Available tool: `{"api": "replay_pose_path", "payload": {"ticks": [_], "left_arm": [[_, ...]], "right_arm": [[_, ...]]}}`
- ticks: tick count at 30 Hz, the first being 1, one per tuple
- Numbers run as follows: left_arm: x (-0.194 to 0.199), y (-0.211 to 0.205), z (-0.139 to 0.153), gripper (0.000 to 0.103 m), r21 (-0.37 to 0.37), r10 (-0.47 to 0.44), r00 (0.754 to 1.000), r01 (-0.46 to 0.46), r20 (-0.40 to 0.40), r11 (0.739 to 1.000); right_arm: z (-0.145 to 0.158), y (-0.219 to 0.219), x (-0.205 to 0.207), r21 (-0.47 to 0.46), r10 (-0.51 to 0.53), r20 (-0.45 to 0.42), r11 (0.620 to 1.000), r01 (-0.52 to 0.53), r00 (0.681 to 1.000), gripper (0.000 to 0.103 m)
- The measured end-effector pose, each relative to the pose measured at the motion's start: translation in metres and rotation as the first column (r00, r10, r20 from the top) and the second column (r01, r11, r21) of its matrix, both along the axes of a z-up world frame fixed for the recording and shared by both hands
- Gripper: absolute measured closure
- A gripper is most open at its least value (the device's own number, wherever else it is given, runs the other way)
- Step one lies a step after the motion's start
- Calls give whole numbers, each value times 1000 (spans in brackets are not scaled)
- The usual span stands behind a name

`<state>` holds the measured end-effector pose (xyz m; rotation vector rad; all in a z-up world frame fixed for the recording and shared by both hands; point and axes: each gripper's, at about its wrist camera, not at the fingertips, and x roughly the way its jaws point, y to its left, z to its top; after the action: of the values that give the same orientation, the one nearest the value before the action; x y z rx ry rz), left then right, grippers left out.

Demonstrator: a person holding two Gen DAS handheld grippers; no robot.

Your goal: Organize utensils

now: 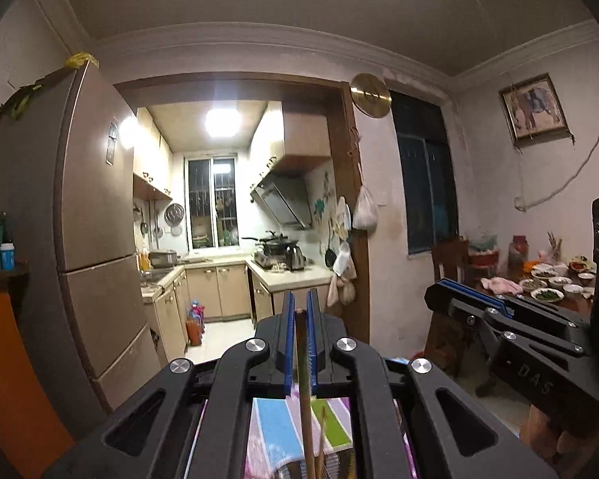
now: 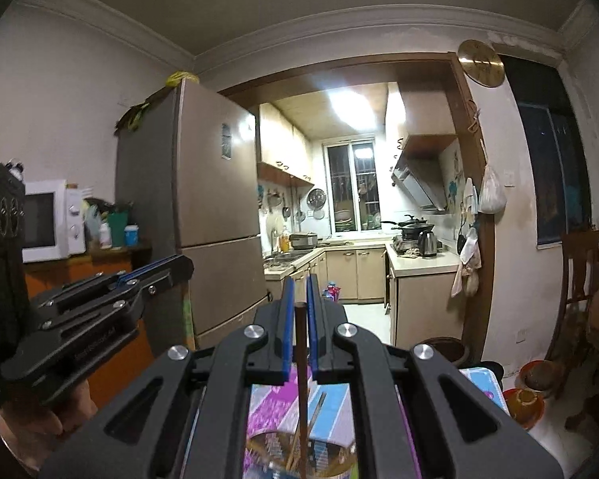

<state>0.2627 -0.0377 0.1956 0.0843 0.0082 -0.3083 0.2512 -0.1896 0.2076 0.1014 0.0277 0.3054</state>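
Microwave [image 2: 44, 221] only in R view; both hand-held grippers [image 1: 300, 305] [image 2: 300, 291] clamp chopsticks [image 1: 304, 363] [image 2: 301, 343].

- Left chopstick [image 1: 304, 375]: a thin brown stick with a greenish stretch along its middle. It stands nearly upright between the left gripper's [image 1: 300, 311] blue pads, its blunt top end just above them, its lower end running down out of the left wrist view.
- Right chopstick [image 2: 300, 359]: a darker reddish-brown stick, upright, pinched between the right gripper's [image 2: 299, 299] pads, top end level with them.
- Holder [image 2: 299, 451]: a round container below, seemingly mesh-walled, with more sticks leaning inside; it is blurred.
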Motion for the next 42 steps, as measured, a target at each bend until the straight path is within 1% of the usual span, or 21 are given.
{"api": "replay_pose_path", "payload": {"ticks": [3, 6, 8, 12, 15, 18, 22, 25, 27, 30, 32, 35, 37, 39, 41, 42], "left_arm": [[25, -4, 0, 96, 3, 15, 1000, -15, 12, 1000], [48, -4, -11, 96, -15, 8, 1000, -8, 5, 1000], [60, -3, -23, 96, -25, 0, 1000, 0, -19, 1000], [82, -4, -48, 96, -3, 15, 997, -15, -71, 1000], [89, 0, -54, 96, -11, 20, 995, -21, -95, 1000], [83, 7, -43, 96, -30, 24, 998, -26, -54, 999], [69, 15, -17, 96, -62, 16, 1000, -16, 1, 998], [57, 17, -4, 96, -77, -13, 1000, 14, 13, 997], [53, 12, -6, 96, -59, -15, 1000, 16, 18, 998], [57, 1, -22, 96, -15, -7, 1000, 7, 7, 1000], [62, -5, -38, 96, 7, -2, 1000, 2, 2, 1000], [69, -8, -51, 96, 17, 12, 1000, -12, 5, 1000], [70, -7, -52, 96, 2, 8, 1000, -8, 10, 1000], [69, -4, -46, 96, -10, 6, 1000, -6, 13, 1000], [57, 3, -43, 96, 8, 20, 1000, -20, -12, 1000], [46, 8, -47, 96, 18, 17, 999, -16, -41, 1000]], "right_arm": [[-2, -3, 21, 25, -13, -5, 1000, 14, 1000, 98], [-10, -5, 45, 50, -26, -24, 998, 27, 999, 98], [-17, -5, 54, 56, -26, -41, 998, 28, 999, 98], [-38, -5, 70, 44, -26, -78, 999, 30, 997, 98], [-52, -5, 79, 46, -24, -112, 999, 29, 993, 98], [-60, -8, 82, 56, -22, -124, 998, 29, 992, 98], [-55, -8, 78, 59, -16, -106, 998, 22, 994, 98], [-50, -6, 74, 52, -11, -94, 999, 16, 995, 98], [-51, -5, 72, 54, -3, -97, 998, 8, 995, 98], [-59, -1, 73, 52, 6, -115, 999, 0, 993, 98], [-65, 0, 75, 54, 11, -133, 999, -4, 991, 98], [-73, 1, 77, 63, 18, -153, 998, -9, 988, 98], [-76, 2, 77, 66, 22, -156, 998, -12, 988, 98], [-75, 2, 77, 62, 21, -153, 998, -12, 988, 98], [-75, 0, 78, 65, 22, -154, 998, -12, 988, 98], [-75, -2, 78, 67, 21, -153, 998, -11, 988, 98]]}}
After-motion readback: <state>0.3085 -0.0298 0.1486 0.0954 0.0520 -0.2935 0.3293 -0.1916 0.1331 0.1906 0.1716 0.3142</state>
